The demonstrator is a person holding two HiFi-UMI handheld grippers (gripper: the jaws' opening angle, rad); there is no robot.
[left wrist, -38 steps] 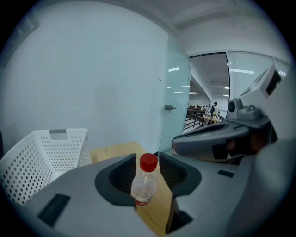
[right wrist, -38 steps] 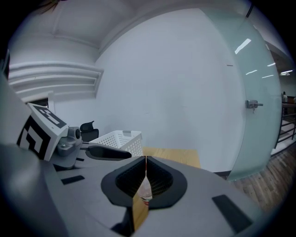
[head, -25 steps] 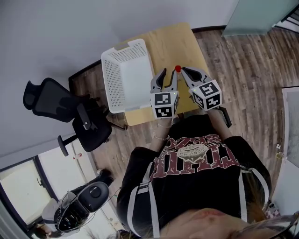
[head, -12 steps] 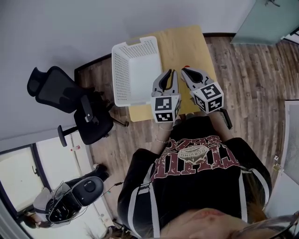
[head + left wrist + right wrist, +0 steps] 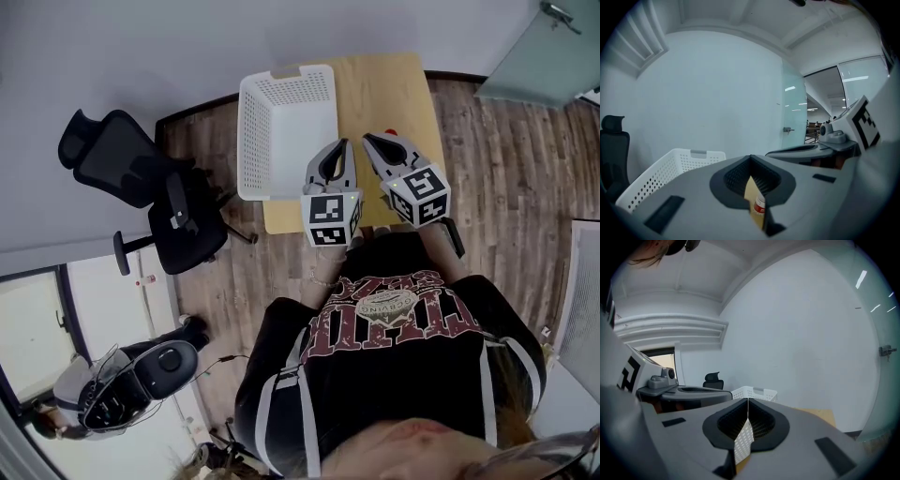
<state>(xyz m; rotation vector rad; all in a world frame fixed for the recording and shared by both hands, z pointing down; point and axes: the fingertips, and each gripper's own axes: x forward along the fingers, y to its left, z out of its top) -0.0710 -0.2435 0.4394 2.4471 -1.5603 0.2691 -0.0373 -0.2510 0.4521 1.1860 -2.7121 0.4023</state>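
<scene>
Shirt print (image 5: 389,314) upside down, unreadable; no other text.

Wall (image 5: 141,56): painted plain white.
Floor (image 5: 506,159): laid in wood planks.
Furniture: black chair (image 5: 141,187); wooden table (image 5: 389,89) set against wall.
Door (image 5: 548,52): frosted glass.

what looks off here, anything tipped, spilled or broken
Nothing stands out. The bottle looks upright on the table, red cap on, and the white basket sits level on the same table, apart from it. No spill or damage shows. The left gripper and right gripper are both shut and empty.
</scene>
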